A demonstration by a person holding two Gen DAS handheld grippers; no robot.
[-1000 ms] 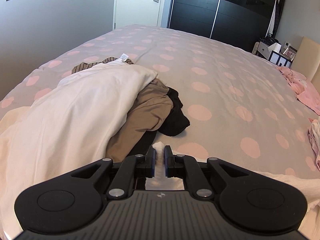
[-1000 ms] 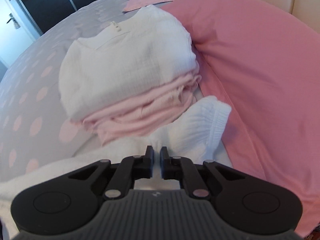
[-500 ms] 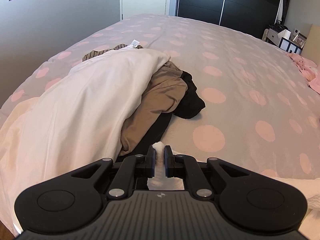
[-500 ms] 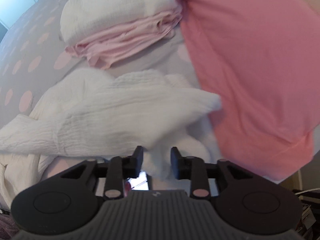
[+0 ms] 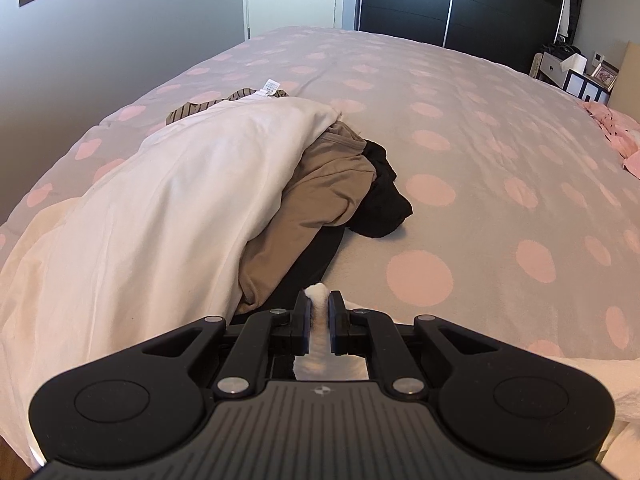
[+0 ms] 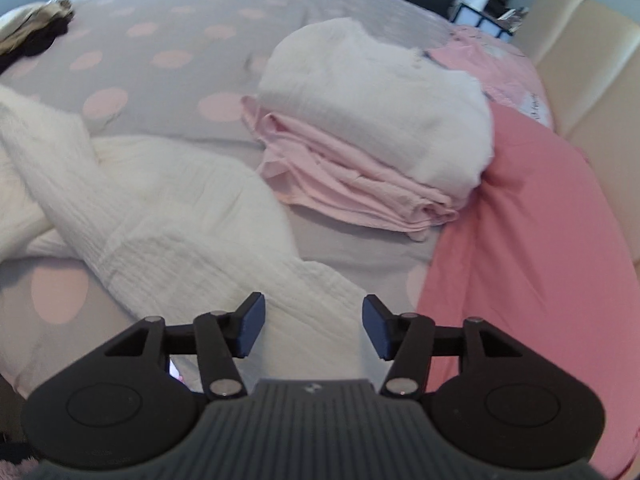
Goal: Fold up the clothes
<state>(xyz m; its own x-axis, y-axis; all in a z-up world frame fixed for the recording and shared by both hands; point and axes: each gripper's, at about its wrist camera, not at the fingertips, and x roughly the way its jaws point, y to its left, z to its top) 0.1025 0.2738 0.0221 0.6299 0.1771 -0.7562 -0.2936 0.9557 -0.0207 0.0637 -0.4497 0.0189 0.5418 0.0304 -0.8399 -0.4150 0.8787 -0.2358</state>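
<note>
Spotted bedspread (image 5: 460, 128) everywhere, with a white sheet (image 5: 160, 208) over brown and black clothes at left. Left gripper (image 5: 319, 322) pinches a white garment (image 6: 168, 216) tight; right gripper (image 6: 313, 326) hangs spread wide above that crinkled cloth, folded stack (image 6: 372, 148) just beyond.

The right gripper (image 6: 313, 326) hung with its jaws spread wide over a crinkled white garment (image 6: 168, 216) that sprawled across the grey, pink-dotted bedspread (image 6: 160, 36), its cloth running between the fingers without either pad clearly touching it. Just beyond lay a folded pile, a white piece (image 6: 372, 104) stacked on a pale pink one (image 6: 344, 180), its right edge against a deeper pink sheet (image 6: 532, 264). A dark heap of clothes (image 6: 32, 32) sat far off at the upper left.
</note>
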